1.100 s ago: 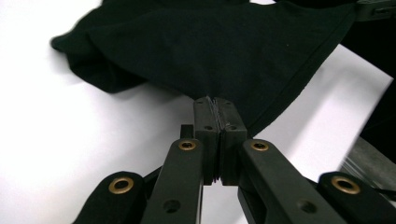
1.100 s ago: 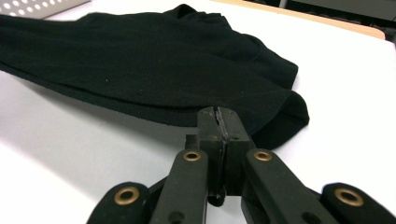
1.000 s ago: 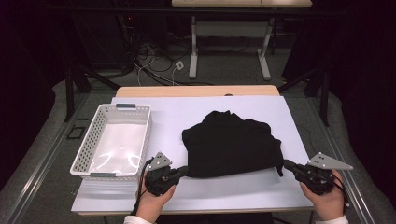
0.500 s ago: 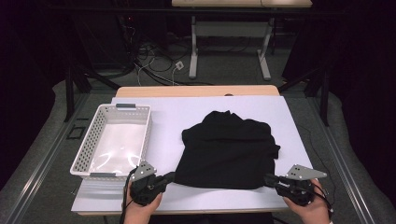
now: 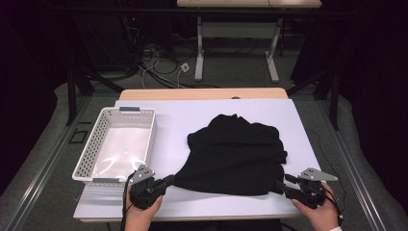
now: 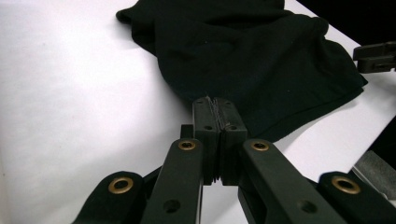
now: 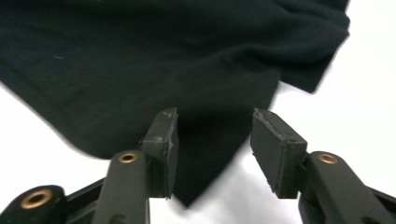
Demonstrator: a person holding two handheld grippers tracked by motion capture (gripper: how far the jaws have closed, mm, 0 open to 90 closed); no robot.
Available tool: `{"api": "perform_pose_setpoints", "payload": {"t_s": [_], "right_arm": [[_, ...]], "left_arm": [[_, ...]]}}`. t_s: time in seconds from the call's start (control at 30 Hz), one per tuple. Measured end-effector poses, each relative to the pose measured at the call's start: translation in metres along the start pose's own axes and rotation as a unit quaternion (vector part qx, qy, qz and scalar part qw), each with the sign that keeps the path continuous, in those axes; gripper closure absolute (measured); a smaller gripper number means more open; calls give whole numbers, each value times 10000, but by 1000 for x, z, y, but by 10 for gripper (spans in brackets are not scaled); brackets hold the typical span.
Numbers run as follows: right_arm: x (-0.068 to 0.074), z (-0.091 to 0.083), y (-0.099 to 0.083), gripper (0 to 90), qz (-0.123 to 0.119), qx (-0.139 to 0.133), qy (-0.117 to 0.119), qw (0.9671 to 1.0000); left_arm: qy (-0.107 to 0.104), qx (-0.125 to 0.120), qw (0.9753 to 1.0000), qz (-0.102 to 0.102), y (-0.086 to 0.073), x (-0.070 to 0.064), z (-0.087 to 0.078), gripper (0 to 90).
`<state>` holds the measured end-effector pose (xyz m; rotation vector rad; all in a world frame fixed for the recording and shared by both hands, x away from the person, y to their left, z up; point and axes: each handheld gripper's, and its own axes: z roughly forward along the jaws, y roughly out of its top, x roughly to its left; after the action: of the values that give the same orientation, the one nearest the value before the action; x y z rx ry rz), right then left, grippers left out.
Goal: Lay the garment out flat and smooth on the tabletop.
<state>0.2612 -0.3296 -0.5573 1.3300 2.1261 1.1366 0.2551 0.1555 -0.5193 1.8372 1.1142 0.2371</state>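
A black garment (image 5: 233, 154) lies crumpled and partly spread on the white table (image 5: 178, 115). My left gripper (image 5: 169, 179) is at the garment's near left edge. In the left gripper view its jaws (image 6: 218, 100) are pressed together, with the hem of the garment (image 6: 243, 51) caught at their tips. My right gripper (image 5: 281, 183) is at the near right corner. In the right gripper view it (image 7: 215, 116) stands open, and a pointed corner of the garment (image 7: 201, 154) lies flat on the table between its fingers. Neither finger touches that corner.
A white perforated basket (image 5: 149, 139) sits empty on the left part of the table. The table's front edge runs just under both hands. My right gripper (image 6: 376, 56) appears far off in the left gripper view. Table legs and cables lie on the floor beyond.
The garment's near edge has been drawn toward the front of the table and spread wider. Both hands dropped back toward the front edge, then eased slightly inward.
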Motion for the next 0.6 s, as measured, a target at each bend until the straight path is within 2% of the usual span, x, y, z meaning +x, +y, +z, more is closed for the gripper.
{"api": "perform_pose_setpoints", "payload": {"t_s": [0.03, 0.13, 0.23, 0.3, 0.37, 0.47, 0.6], "right_arm": [[-2, 3, -1, 492, 25, 59, -31, 10000], [-3, 9, -3, 500, 48, 161, 73, 9998], [2, 10, -3, 614, -92, 219, 274, 9993], [5, 9, -2, 699, -190, 286, 310, 9989], [7, 9, -1, 774, -180, 343, 409, 9984], [8, 9, 0, 823, -123, 416, 471, 9979], [8, 8, 2, 844, -72, 515, 474, 9975]], "left_arm": [[3, 19, 10000, -8, 0, -1, 1, 893], [-5, 53, 10000, 54, -1, -3, 4, 893], [2, 64, 9999, 79, -1, -4, 4, 893], [4, 65, 10000, 70, -1, -4, 4, 893], [-6, 78, 9999, 75, -1, -4, 4, 893], [-34, 74, 9999, 71, -1, -6, 4, 894], [-26, 86, 9999, 99, -1, -6, 4, 893]]}}
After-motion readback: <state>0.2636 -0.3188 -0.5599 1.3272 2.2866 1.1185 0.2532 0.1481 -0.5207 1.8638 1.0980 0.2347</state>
